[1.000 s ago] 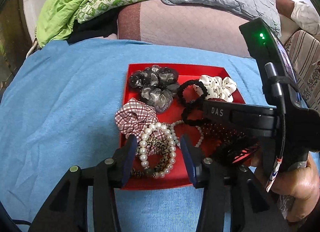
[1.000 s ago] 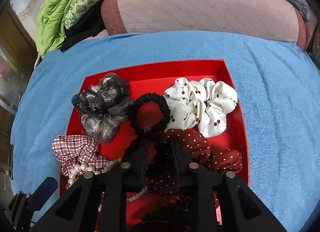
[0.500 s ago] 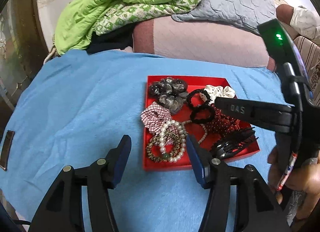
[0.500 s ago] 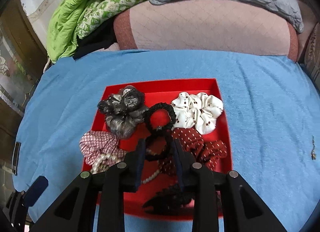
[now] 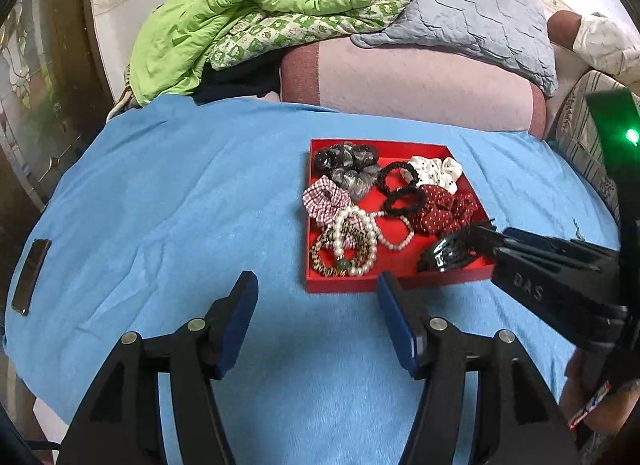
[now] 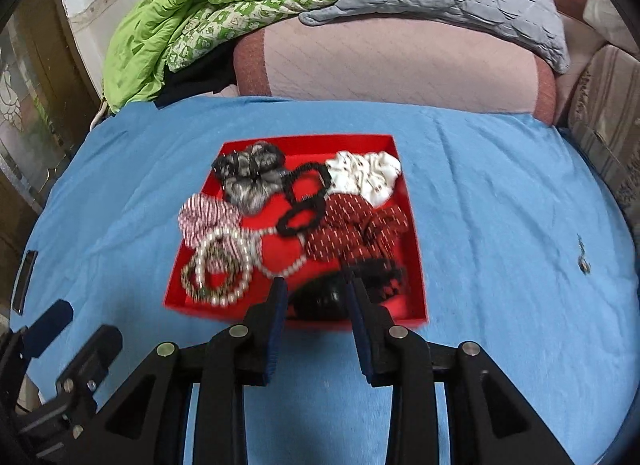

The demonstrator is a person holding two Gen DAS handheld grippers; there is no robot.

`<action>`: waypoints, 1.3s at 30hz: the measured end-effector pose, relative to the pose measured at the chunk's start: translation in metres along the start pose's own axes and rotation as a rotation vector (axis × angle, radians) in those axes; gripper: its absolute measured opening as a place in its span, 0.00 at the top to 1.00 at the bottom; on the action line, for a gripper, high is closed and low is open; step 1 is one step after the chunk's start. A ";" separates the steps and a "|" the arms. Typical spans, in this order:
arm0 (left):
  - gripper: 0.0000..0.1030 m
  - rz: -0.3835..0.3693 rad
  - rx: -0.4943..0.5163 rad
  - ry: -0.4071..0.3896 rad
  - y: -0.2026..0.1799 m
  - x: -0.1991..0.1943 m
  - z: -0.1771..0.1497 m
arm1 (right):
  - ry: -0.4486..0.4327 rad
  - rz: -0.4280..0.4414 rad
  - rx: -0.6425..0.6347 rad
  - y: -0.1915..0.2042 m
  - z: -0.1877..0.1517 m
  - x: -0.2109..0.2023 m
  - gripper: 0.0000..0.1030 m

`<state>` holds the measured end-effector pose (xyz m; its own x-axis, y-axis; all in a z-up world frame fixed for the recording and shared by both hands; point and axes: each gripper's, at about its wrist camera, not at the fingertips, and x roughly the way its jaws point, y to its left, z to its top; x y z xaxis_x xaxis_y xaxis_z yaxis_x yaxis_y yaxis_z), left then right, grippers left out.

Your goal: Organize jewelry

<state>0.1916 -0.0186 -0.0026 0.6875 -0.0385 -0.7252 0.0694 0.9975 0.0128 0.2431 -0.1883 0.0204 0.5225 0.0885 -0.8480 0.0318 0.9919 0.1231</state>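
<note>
So both grippers are hovering over the blue cloth, just off the near edge of the shallow red cardboard tray (image 5: 394, 283). Left gripper (image 5: 316, 319) is spread wide, gripping nothing. Right gripper (image 6: 316, 319) is sitting partly spread, also touching nothing, fingertips framing the glossy black claw clip (image 6: 320, 299) lying in the tray's near right corner. Pearl bead bracelets (image 5: 354, 241) are filling the near left corner, fabric scrunchies (image 5: 434, 173) crowding the far edge.

The letters "DAS" stand on the right tool (image 5: 486, 239) body.
</note>
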 end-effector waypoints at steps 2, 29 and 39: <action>0.41 0.003 0.002 -0.002 0.000 -0.005 -0.005 | -0.004 -0.008 0.002 -0.001 -0.010 -0.006 0.67; 0.28 0.091 -0.019 -0.097 0.013 -0.068 -0.047 | -0.038 -0.112 0.029 -0.006 -0.098 -0.077 0.60; 0.21 0.098 -0.030 -0.129 0.017 -0.092 -0.055 | -0.045 -0.111 0.021 0.003 -0.107 -0.095 0.59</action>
<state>0.0896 0.0051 0.0262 0.7775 0.0534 -0.6267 -0.0225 0.9981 0.0571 0.1026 -0.1836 0.0460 0.5524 -0.0263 -0.8331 0.1090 0.9932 0.0409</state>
